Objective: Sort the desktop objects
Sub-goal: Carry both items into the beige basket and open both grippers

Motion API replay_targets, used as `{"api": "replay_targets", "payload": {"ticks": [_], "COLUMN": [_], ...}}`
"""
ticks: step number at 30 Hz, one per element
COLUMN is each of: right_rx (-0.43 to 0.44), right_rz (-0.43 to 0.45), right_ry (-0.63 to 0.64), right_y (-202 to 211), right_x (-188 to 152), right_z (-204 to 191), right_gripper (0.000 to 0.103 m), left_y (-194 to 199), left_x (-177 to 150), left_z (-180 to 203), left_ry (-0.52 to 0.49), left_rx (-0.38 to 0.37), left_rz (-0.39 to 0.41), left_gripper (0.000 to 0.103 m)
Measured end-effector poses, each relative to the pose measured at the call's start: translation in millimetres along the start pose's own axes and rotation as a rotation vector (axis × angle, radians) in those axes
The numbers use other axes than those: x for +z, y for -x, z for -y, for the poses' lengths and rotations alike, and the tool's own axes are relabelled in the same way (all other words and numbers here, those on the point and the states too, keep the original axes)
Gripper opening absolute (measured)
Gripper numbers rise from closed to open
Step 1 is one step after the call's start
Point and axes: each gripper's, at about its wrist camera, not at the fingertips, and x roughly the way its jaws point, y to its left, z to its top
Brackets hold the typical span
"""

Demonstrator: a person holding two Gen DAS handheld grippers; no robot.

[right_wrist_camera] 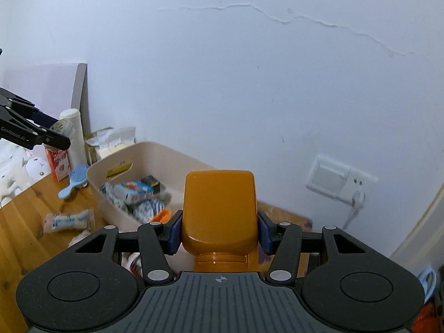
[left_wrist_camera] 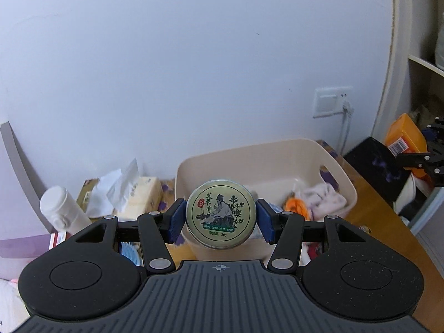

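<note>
A round green-gold ointment tin (left_wrist_camera: 221, 213) with a printed lid is clamped between the blue pads of my left gripper (left_wrist_camera: 221, 216), held in the air in front of the beige bin (left_wrist_camera: 337, 170). My right gripper (right_wrist_camera: 219, 231) is shut on an orange bottle (right_wrist_camera: 220, 211), cap towards the camera. The same orange bottle (left_wrist_camera: 403, 136) shows at the right edge of the left wrist view. The left gripper with its tin (right_wrist_camera: 59, 126) appears at the far left of the right wrist view. The bin (right_wrist_camera: 155, 152) holds several small packets and cloth.
On the wooden desk (right_wrist_camera: 19, 219) lie a blue hairbrush (right_wrist_camera: 73, 183) and a wrapped packet (right_wrist_camera: 68, 219). A white bottle (left_wrist_camera: 62, 211), a tissue pack (left_wrist_camera: 136, 197) and a red-white carton (right_wrist_camera: 58, 163) stand by the wall. A wall socket (left_wrist_camera: 331, 102) and a shelf unit (left_wrist_camera: 424, 66) are at right.
</note>
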Motion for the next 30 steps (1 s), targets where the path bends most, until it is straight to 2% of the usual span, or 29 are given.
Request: {"api": "replay_targets", "payload": {"ticks": [7, 14, 23, 30], "right_rx": [0.013, 0.036, 0.034, 0.045], "right_rz": [0.038, 0.021, -0.037, -0.11], "right_ry": [0.019, 0.025, 0.031, 0.052], "right_y": [-25.5, -56.6, -99.3, -133.9], "right_x": [21.5, 23.9, 13.3, 1.5], "right_z": [9.5, 8.6, 0.3, -8.5], "right_gripper": [0.05, 0.05, 0.05, 0.05], "left_y": [-25.1, -58.3, -112.4, -138.6], "left_x": [20.4, 29.0, 16.3, 1.3], "left_z": [3.5, 16.9, 39.4, 56.2], "left_ry": [0.04, 0.068, 0.042, -0.004], "left_rx": [0.025, 0.027, 0.055, 0.062], "left_rz": [-0.009, -0.037, -0.132, -0.193], "left_gripper": [0.055, 0.055, 0.055, 0.055]}}
